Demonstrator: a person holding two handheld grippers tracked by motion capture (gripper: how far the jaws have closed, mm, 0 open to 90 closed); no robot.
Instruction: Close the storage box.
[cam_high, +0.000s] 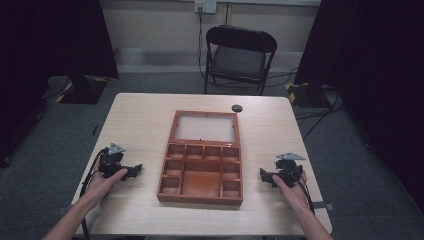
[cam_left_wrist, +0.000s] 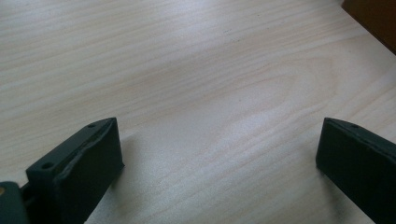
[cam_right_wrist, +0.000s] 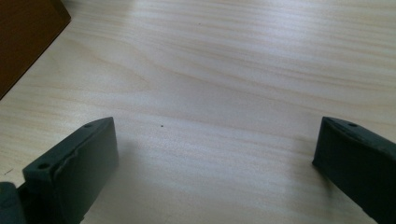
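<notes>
Both forearms come in from the bottom edge, cut off at the elbow. Left gripper (cam_high: 134, 170) and right gripper (cam_high: 265, 176) rest on the table (cam_high: 140, 115), jaws spread wide with bare wood between them — nothing held. Between the two, well apart from each, lies the open wooden box (cam_high: 200, 192); its compartments look bare, though they are small and dim. Each gripper view catches one brown corner. Beyond — a small dark disc (cam_high: 236, 108), hard to identify, and a folding chair (cam_high: 239, 60).
</notes>
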